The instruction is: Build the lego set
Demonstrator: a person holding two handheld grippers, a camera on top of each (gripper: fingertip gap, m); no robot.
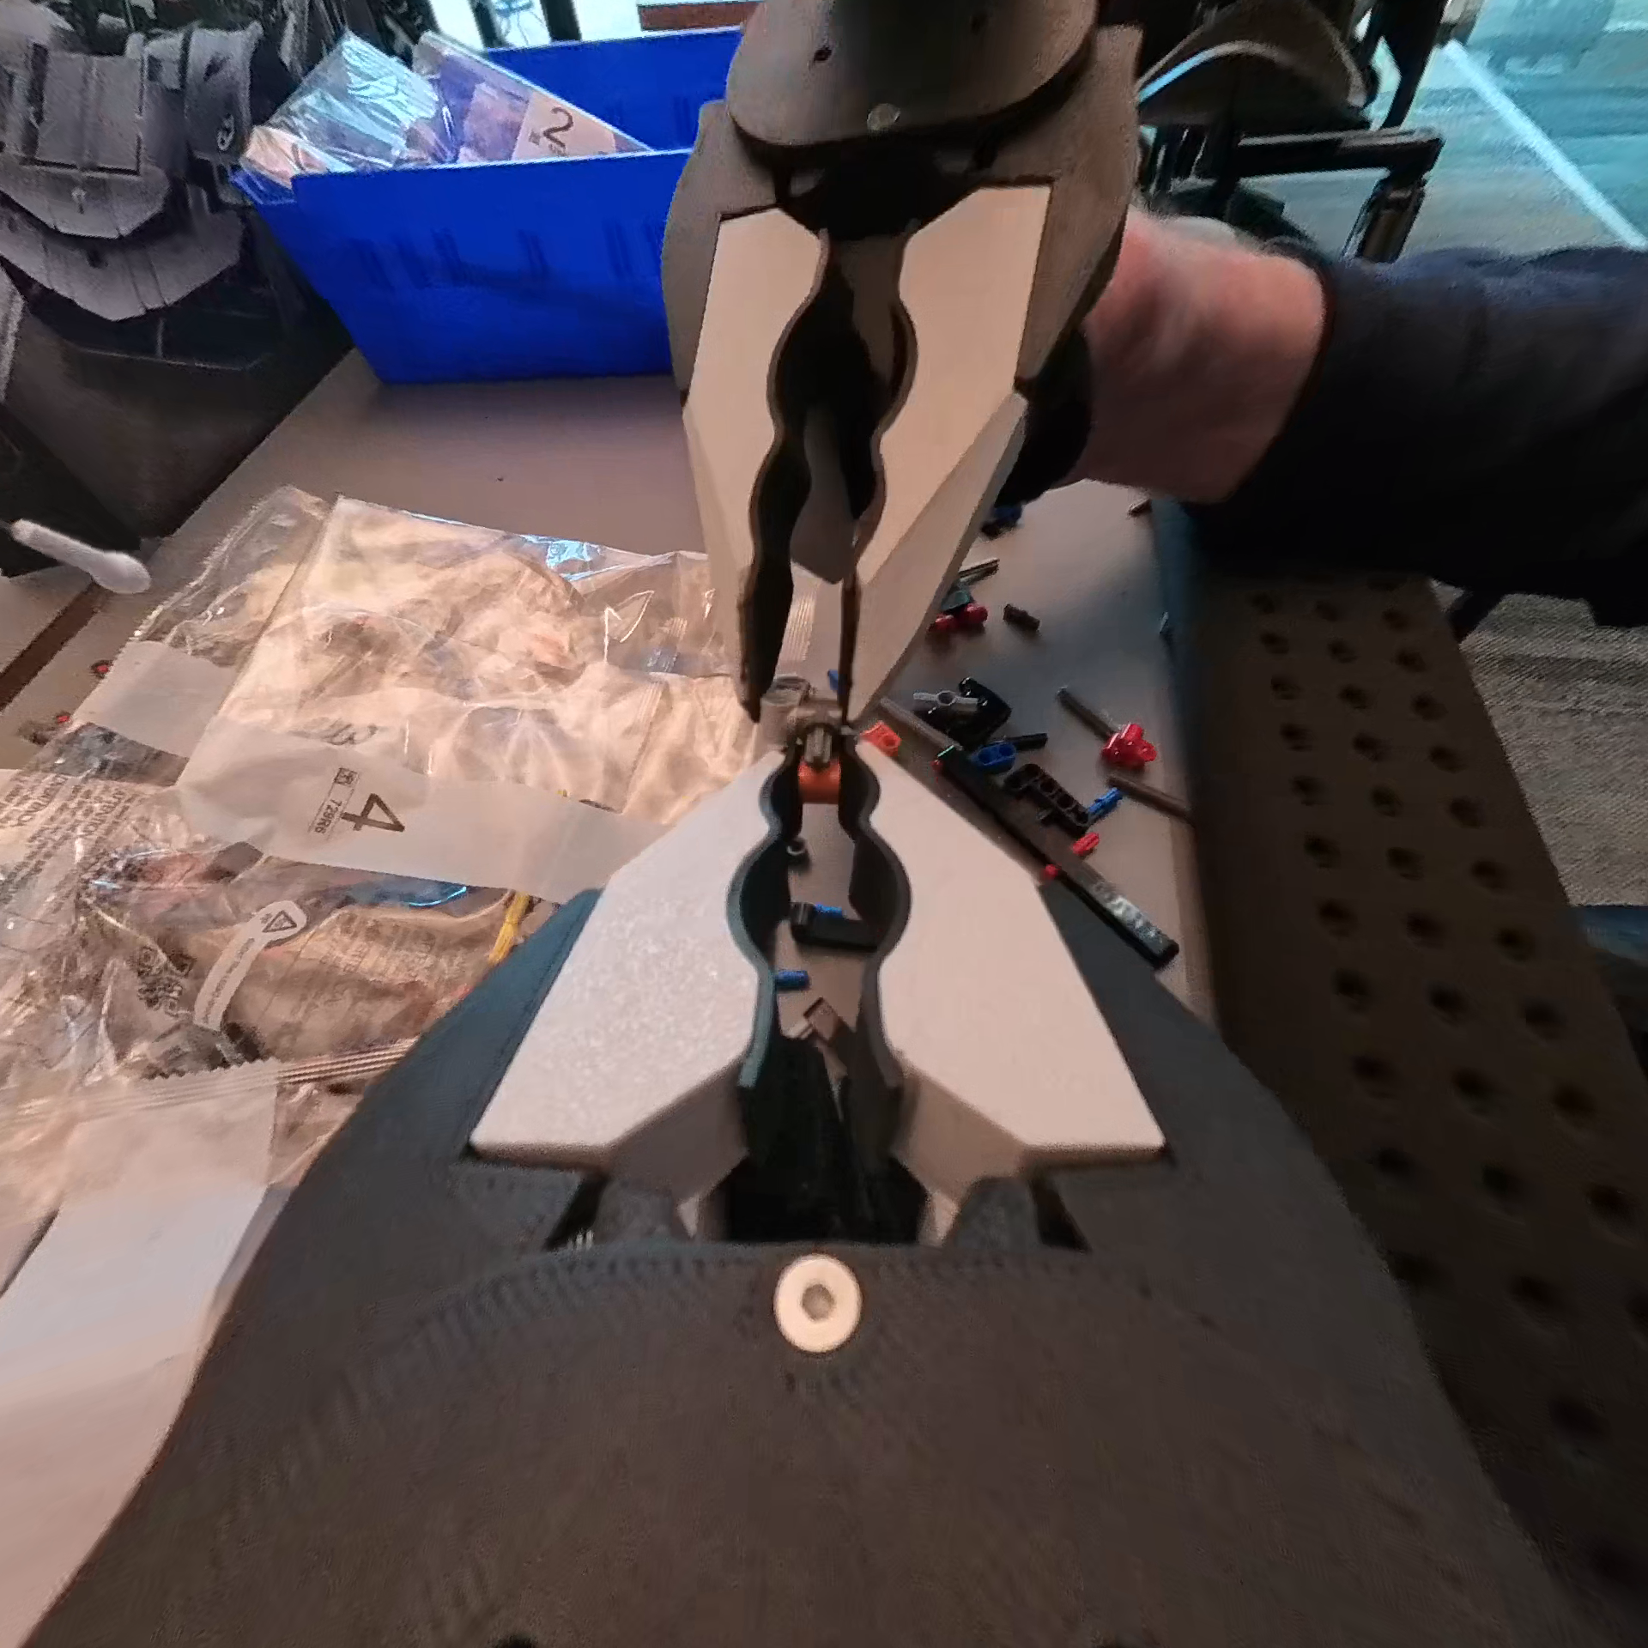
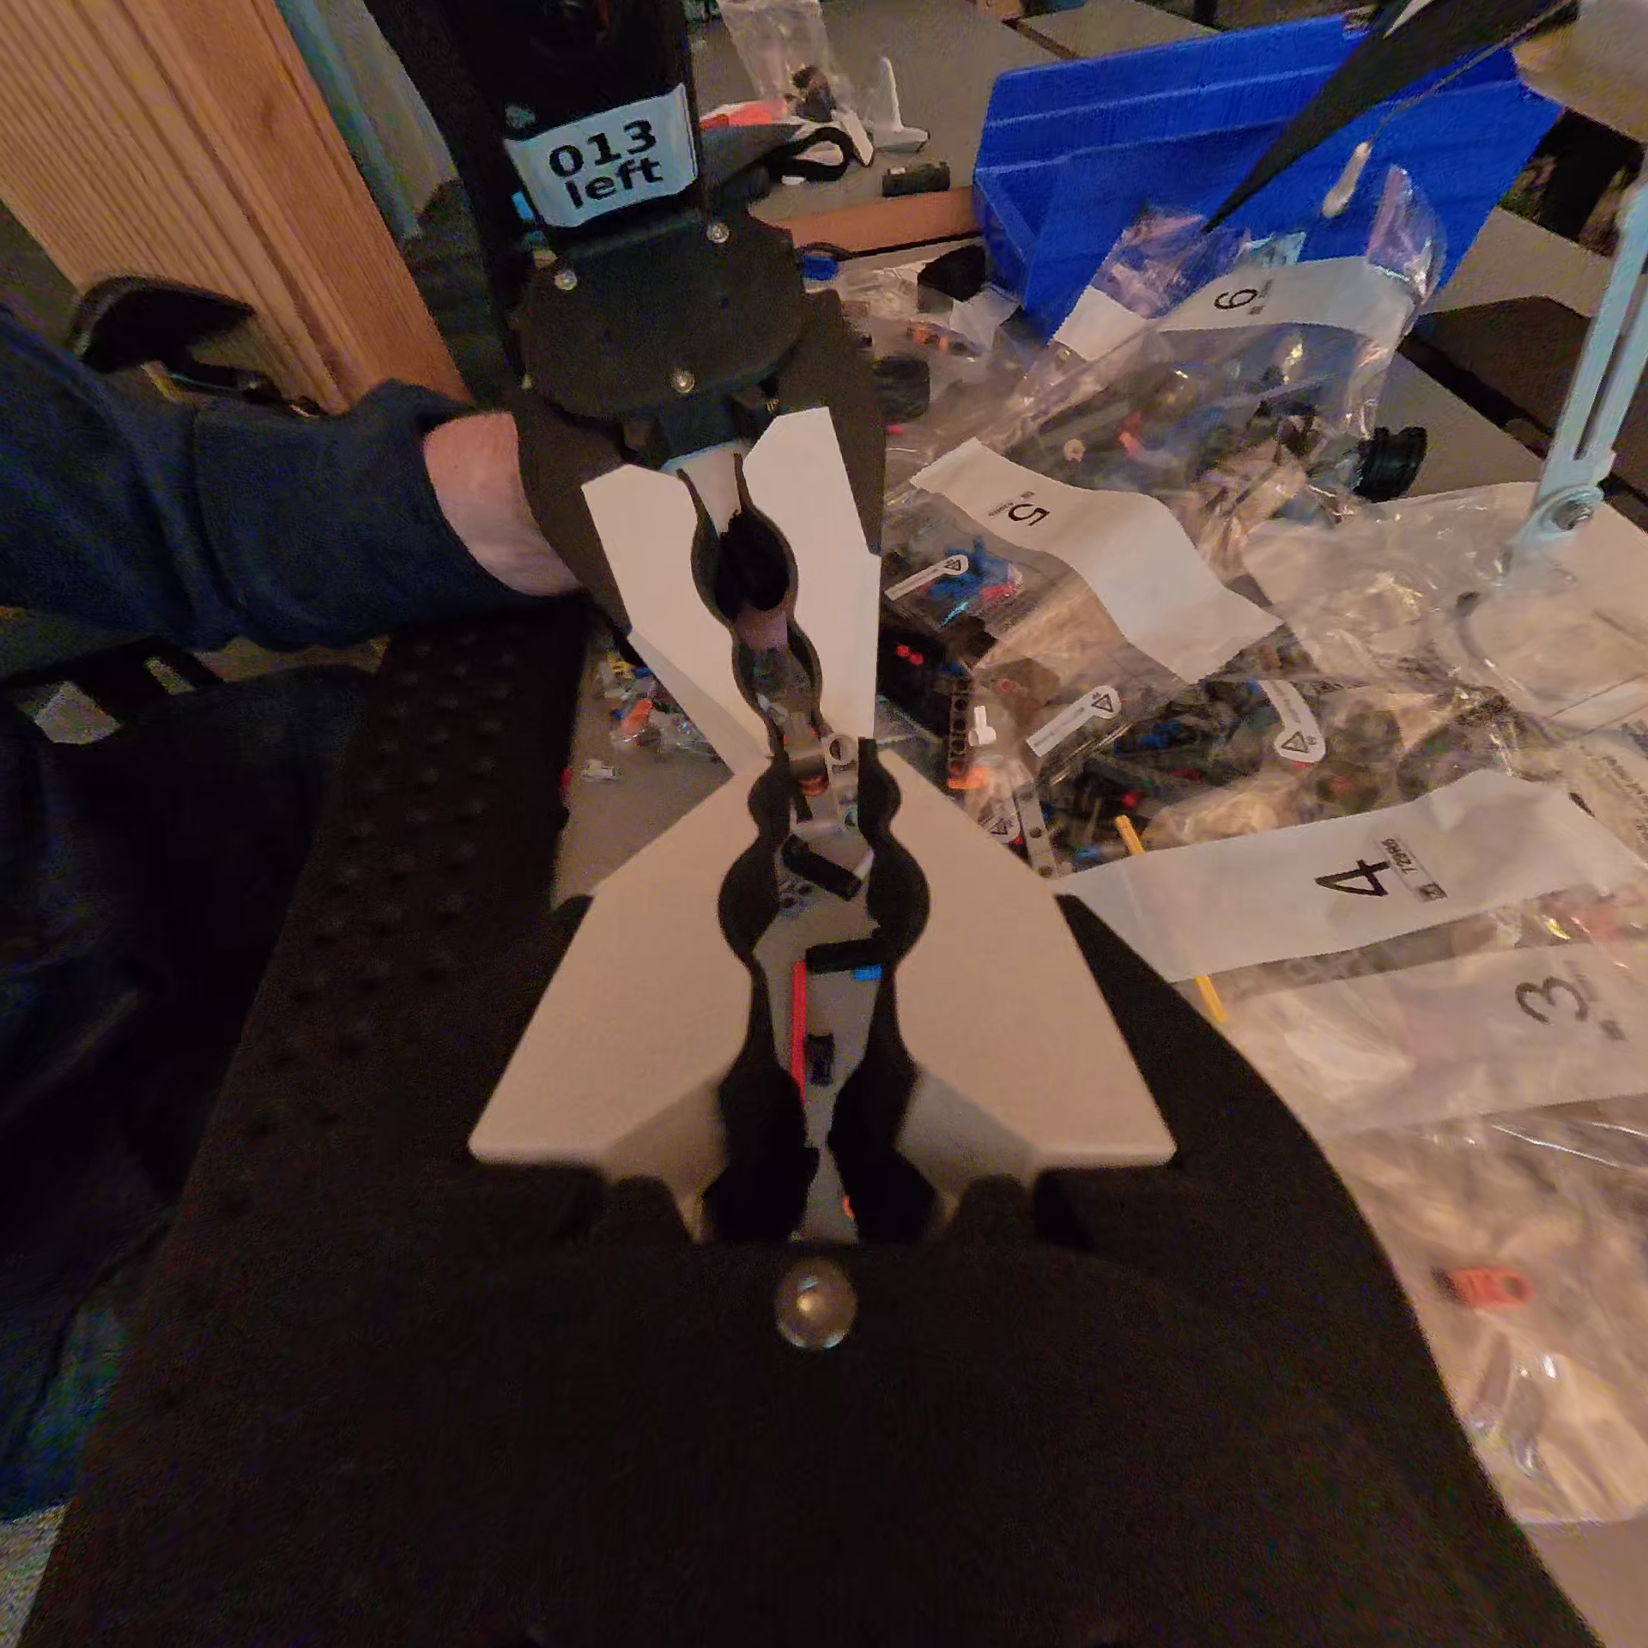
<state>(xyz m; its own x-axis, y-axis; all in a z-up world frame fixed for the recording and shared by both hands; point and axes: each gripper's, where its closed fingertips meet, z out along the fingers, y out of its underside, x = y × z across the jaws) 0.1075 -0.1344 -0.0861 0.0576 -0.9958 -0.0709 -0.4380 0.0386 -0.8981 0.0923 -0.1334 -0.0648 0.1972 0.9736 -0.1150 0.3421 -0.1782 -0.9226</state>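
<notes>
A small grey Lego assembly (image 1: 807,709) with an orange piece (image 1: 819,778) hangs above the table between the two grippers, which meet tip to tip. My left gripper (image 1: 816,747) comes from below in the left wrist view and is shut on the orange end. My right gripper (image 1: 803,709) comes down from above and is shut on the grey end. In the right wrist view my right gripper (image 2: 820,780) holds the grey assembly (image 2: 816,758), and the left gripper (image 2: 816,731) faces it from the far side.
Loose black beams, axles and red and blue pins (image 1: 1025,758) lie on the table to the right. Clear numbered bags of parts (image 1: 401,669) (image 2: 1248,713) cover the left. A blue bin (image 1: 499,267) (image 2: 1159,152) stands behind. A black perforated mat (image 1: 1382,892) (image 2: 401,847) borders the table.
</notes>
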